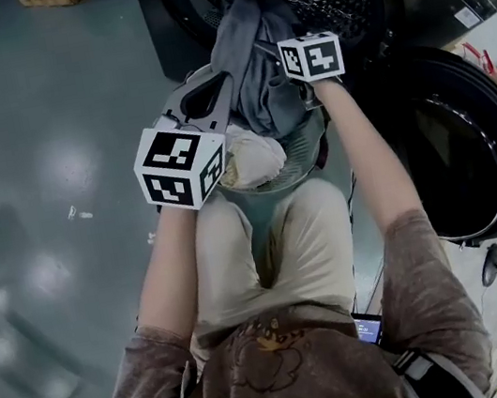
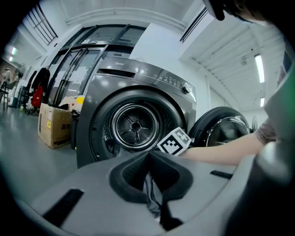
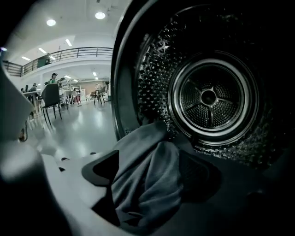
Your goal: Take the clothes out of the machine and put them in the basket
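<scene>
While the grey garment (image 1: 248,60) hangs out of the washing machine (image 2: 138,76) mouth | left gripper (image 2: 150,161): jaws pinched together on a thin fold of it, just before the machine | right gripper (image 3: 151,173): jaws spread wide at the machine's mouth, garment lying loose between them | basket (image 1: 304,162): below the machine's mouth, cream cloth (image 1: 251,159) inside

Noted on my operator: mauve-brown short-sleeved T-shirt (image 1: 288,367) with an orange cartoon print on the chest, beige trousers (image 1: 285,244), black harness straps (image 1: 417,371) at the shoulders. The left gripper (image 2: 148,154) and right gripper (image 3: 152,153) are grey moulded shells with black jaw pads. Each carries a white marker cube (image 1: 181,165) printed with black squares.
</scene>
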### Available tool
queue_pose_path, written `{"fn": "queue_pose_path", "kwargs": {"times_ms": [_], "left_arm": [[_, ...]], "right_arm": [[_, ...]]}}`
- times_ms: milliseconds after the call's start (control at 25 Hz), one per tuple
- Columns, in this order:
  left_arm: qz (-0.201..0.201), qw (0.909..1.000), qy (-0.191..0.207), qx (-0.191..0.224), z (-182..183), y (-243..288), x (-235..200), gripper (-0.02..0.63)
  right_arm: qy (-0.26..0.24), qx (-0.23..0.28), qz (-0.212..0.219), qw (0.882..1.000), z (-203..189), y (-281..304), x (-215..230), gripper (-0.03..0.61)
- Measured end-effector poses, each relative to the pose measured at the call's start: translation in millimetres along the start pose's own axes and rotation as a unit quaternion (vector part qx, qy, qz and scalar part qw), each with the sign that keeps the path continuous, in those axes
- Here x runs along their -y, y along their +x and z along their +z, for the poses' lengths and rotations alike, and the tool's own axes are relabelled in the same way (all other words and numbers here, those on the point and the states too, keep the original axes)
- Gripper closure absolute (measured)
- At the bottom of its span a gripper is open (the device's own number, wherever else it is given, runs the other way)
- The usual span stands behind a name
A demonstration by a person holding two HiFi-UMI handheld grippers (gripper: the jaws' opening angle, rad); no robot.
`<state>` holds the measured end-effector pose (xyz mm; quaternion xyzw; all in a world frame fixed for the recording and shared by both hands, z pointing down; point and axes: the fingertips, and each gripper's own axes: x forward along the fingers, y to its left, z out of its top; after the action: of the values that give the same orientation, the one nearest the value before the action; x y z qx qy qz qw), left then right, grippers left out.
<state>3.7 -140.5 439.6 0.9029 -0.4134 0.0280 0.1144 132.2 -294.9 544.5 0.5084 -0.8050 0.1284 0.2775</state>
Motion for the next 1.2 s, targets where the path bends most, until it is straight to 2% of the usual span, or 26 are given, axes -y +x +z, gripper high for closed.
{"fn": "queue_pose_path", "kwargs": {"times_ms": [240, 520, 680, 880, 1120, 1200], "left_arm": [[0.002, 1.0000, -0.004, 0.004, 1, -6, -4, 0.611], [-0.003, 0.9999, -0.007, 0.007, 1, -9, -7, 0.611], [-0.004, 0.9999, -0.009, 0.006, 1, -9, -7, 0.611], [-0.003, 0.9999, -0.010, 0.006, 1, -9, -6, 0.611], [-0.005, 0.9999, -0.008, 0.004, 1, -8, -6, 0.611], [-0.005, 0.9999, -0.008, 0.003, 0, -7, -6, 0.611]], "right_arm": [[0.043, -0.052, -0.031, 0.997, -10, 37, 33, 0.160], [0.017, -0.116, -0.046, 0.992, -22, 62, 34, 0.138], [0.007, -0.133, -0.058, 0.989, -24, 62, 35, 0.146], [-0.014, -0.129, -0.058, 0.990, -24, 58, 32, 0.244], [-0.039, -0.122, -0.048, 0.991, -21, 50, 24, 0.454], [-0.037, -0.120, -0.039, 0.991, -21, 47, 22, 0.506]]}}
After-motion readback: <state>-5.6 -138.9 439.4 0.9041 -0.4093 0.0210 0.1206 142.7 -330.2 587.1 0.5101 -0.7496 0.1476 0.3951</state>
